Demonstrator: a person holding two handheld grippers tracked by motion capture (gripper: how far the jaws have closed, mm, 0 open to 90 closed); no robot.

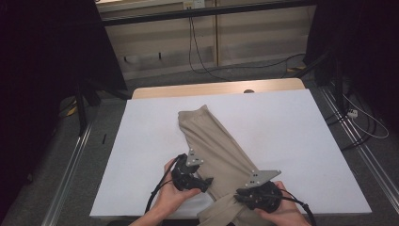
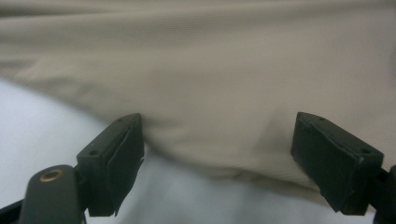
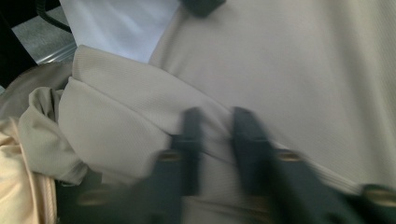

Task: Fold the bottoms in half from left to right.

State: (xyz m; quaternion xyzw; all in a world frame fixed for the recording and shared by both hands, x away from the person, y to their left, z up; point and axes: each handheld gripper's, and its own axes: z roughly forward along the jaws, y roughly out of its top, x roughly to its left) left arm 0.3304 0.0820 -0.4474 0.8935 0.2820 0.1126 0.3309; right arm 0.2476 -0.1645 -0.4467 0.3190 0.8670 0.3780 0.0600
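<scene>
A long beige garment lies slanted across the white table cover, from the middle down to the near edge, where it bunches and hangs over. At the garment's left edge my left gripper stands open. In the left gripper view, that left gripper has its jaws spread wide, and the beige garment has its hem lying just ahead between them, untouched by the pads. My right gripper sits low on the garment near the table's front. The right gripper is shut, pinching a ridge of the beige garment.
A wooden table edge shows beyond the white cover. Cables trail on the floor behind, and metal rails run along both sides. Folded, crumpled fabric hangs off the near edge by the person's lap.
</scene>
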